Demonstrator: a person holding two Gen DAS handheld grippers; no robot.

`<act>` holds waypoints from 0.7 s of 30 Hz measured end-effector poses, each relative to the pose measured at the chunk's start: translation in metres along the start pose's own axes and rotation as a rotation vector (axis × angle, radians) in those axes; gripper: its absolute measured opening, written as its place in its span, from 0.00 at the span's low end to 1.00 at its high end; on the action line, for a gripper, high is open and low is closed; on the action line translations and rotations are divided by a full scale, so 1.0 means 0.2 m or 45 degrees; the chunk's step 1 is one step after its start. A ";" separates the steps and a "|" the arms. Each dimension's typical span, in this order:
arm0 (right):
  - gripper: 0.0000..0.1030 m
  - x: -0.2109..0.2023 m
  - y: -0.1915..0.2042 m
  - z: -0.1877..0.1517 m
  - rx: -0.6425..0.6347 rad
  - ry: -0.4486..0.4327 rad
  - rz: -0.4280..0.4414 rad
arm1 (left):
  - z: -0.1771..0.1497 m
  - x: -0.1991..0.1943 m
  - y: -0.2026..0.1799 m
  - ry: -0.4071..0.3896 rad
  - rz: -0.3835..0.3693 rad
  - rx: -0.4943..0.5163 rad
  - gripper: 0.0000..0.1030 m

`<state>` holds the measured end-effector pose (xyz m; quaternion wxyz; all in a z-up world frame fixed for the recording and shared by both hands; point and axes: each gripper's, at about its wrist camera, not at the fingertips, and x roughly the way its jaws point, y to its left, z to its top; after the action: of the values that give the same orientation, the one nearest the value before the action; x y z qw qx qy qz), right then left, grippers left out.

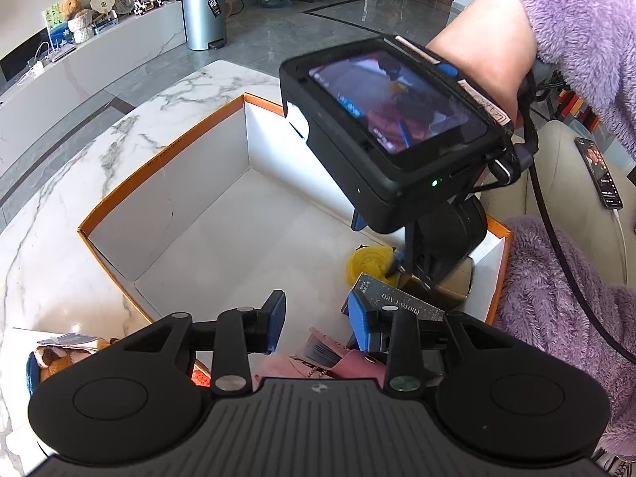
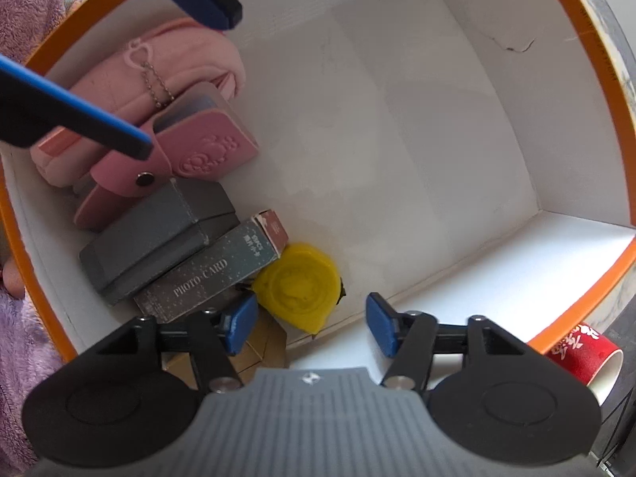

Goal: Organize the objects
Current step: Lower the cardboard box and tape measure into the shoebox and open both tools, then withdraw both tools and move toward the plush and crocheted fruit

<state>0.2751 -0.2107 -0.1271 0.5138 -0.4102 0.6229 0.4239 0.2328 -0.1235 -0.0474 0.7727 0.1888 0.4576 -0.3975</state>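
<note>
An orange-rimmed white box [image 1: 190, 183] [image 2: 497, 79] stands on a marble table [image 1: 119, 127]. Along one side lie a pink pouch [image 2: 171, 63], a pink card holder [image 2: 206, 139], a grey case [image 2: 159, 234], a "PHOTO CARD" box [image 2: 210, 274] [image 1: 397, 302] and a yellow round thing [image 2: 298, 282] [image 1: 367, 264]. My right gripper [image 2: 310, 326] [image 1: 381, 242] points down into the box, open, with the yellow thing just ahead of its pads and untouched. My left gripper [image 1: 318, 320] hangs open above the pink items; its fingers [image 2: 79, 111] show at the upper left of the right wrist view.
A brown carton [image 2: 262, 342] lies under the right gripper's left finger. A red cup [image 2: 584, 353] lies outside the box. Most of the box floor [image 1: 246, 238] is bare. A plush toy [image 1: 59, 357] sits on the table by the box corner. A purple-sleeved arm [image 1: 556, 20] holds the right gripper.
</note>
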 end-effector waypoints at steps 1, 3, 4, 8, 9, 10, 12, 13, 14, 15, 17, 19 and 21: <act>0.43 -0.01 0.00 0.00 0.007 -0.011 -0.019 | 0.01 0.00 0.00 0.002 0.003 0.004 0.40; 0.26 -0.01 -0.02 0.00 0.033 -0.033 -0.040 | 0.01 0.00 -0.01 0.006 0.005 0.010 0.40; 0.26 -0.01 -0.03 0.00 0.053 -0.046 -0.048 | 0.01 0.00 -0.01 0.008 0.005 0.012 0.40; 0.23 0.02 -0.06 0.03 0.115 -0.085 -0.088 | -0.01 0.00 -0.02 0.028 0.010 0.021 0.40; 0.23 0.02 -0.07 0.03 0.124 -0.090 -0.090 | -0.01 0.01 -0.02 0.033 0.010 0.022 0.40; 0.21 0.03 -0.07 0.04 0.126 -0.096 -0.096 | -0.01 0.01 -0.02 0.038 0.009 0.022 0.40; 0.17 0.05 -0.07 0.05 0.122 -0.089 -0.110 | -0.01 0.01 -0.03 0.046 0.010 0.020 0.40; 0.17 0.06 -0.07 0.05 0.118 -0.083 -0.121 | -0.01 0.01 -0.03 0.049 0.010 0.020 0.40; 0.17 0.07 -0.07 0.05 0.118 -0.071 -0.130 | -0.01 0.01 -0.03 0.050 0.010 0.019 0.40; 0.16 0.08 -0.07 0.04 0.117 -0.053 -0.132 | -0.01 0.01 -0.03 0.051 0.008 0.018 0.40; 0.13 0.10 -0.06 0.03 0.101 -0.017 -0.123 | -0.02 0.01 -0.02 0.052 0.007 0.018 0.40; 0.12 0.12 -0.04 0.01 0.076 0.009 -0.127 | -0.02 0.01 -0.01 0.054 0.006 0.018 0.40; 0.12 0.11 -0.04 -0.01 0.082 0.014 -0.141 | -0.04 0.01 0.00 0.051 0.008 0.019 0.40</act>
<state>0.2786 -0.2168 -0.1504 0.5459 -0.4295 0.6155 0.3724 0.2292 -0.1183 -0.0527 0.7630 0.2039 0.4696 -0.3947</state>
